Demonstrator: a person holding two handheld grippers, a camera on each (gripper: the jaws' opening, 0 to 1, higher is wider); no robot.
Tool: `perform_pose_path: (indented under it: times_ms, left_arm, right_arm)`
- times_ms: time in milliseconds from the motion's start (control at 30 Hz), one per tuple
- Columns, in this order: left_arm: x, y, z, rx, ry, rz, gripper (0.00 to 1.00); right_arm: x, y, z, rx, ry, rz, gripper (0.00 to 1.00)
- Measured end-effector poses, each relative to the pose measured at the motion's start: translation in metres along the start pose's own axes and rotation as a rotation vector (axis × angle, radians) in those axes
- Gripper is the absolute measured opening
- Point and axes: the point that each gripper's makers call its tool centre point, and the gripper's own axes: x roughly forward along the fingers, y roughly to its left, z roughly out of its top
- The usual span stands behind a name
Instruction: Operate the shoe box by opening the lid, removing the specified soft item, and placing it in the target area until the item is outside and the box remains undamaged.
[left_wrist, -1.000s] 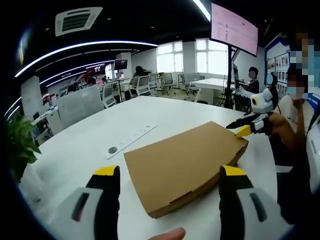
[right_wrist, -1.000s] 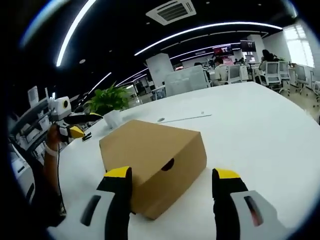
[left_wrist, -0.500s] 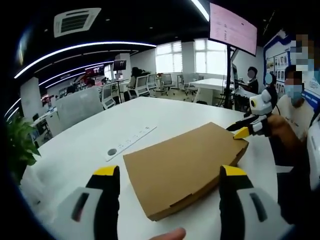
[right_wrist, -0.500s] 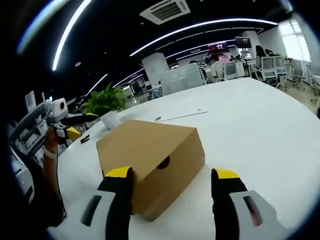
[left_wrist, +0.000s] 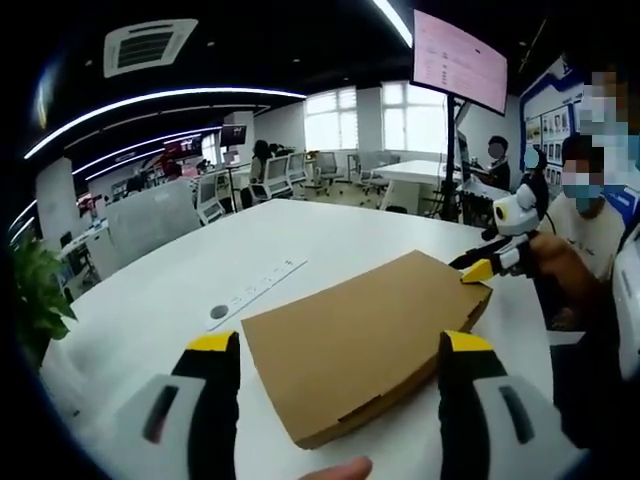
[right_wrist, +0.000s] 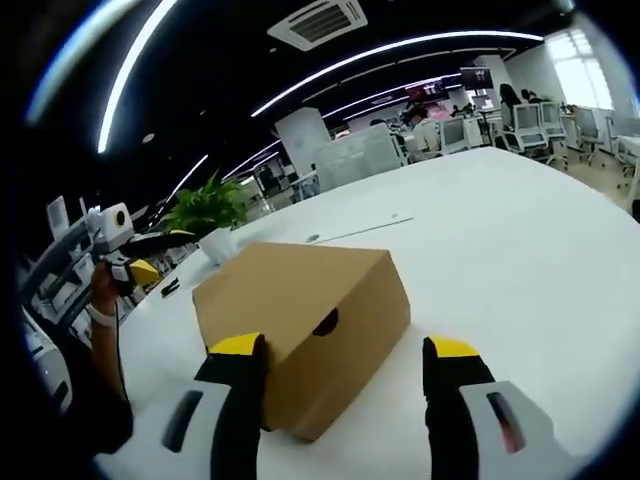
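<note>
**Closed shoe box sits between two parted grippers, lid not yet lifted**

The brown cardboard shoe box (left_wrist: 360, 345) lies flat on the white table (left_wrist: 330, 235), its lid down and the soft item presumably inside, out of sight. In the left gripper view the left gripper (left_wrist: 340, 345) is released, its yellow-tipped jaws standing wide apart with a long side edge of the box just ahead of them and nothing between them. The box's long axis runs away from this gripper, up and to the right, toward the right gripper (left_wrist: 478, 266), whose yellow tip rests at or just beside the far corner of the lid; I cannot tell whether it touches.

In the right gripper view the right gripper (right_wrist: 340, 350) is likewise spread and empty, looking at the short end wall of the box (right_wrist: 300, 325), where a dark finger hole (right_wrist: 324, 325) shows. The near left jaw sits close against the box's corner. The left gripper (right_wrist: 140, 262) appears at the far left of this view, beyond the other end of the box.

Judging from this, the right gripper is the nearer to a lid edge, so the lift most likely starts from its end while the left steadies the box.

Nearby, a long white power strip (left_wrist: 255, 293) lies on the table beyond the box, and a potted plant (right_wrist: 210, 212) stands past its far end. Neither blocks the lid. A person seated at the right (left_wrist: 585, 215) is close to the right gripper's side.
</note>
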Motion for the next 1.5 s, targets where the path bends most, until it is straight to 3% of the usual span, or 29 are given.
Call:
perform_pose_path:
  times_ms: [333, 767, 1000, 1233, 1500]
  left_arm:
    - [-0.003, 0.002, 0.001, 0.001, -0.011, -0.003, 0.83]
    - [-0.006, 0.008, 0.015, 0.021, -0.044, 0.004, 0.83]
    - [0.001, 0.009, 0.009, 0.014, -0.024, -0.006, 0.83]
    - [-0.003, 0.012, 0.01, 0.024, -0.025, 0.006, 0.83]
    - [-0.009, 0.009, 0.016, 0.026, -0.046, 0.006, 0.83]
  right_arm:
    - [0.003, -0.001, -0.005, 0.086, 0.018, 0.039, 0.66]
    - [0.008, 0.0, -0.008, 0.169, 0.06, 0.109, 0.63]
    - [0.011, 0.003, -0.007, 0.198, 0.058, 0.157, 0.58]
    - [0.016, 0.01, -0.011, 0.292, 0.078, 0.216, 0.57]
    - [0.016, 0.011, -0.014, 0.309, 0.089, 0.211, 0.59]
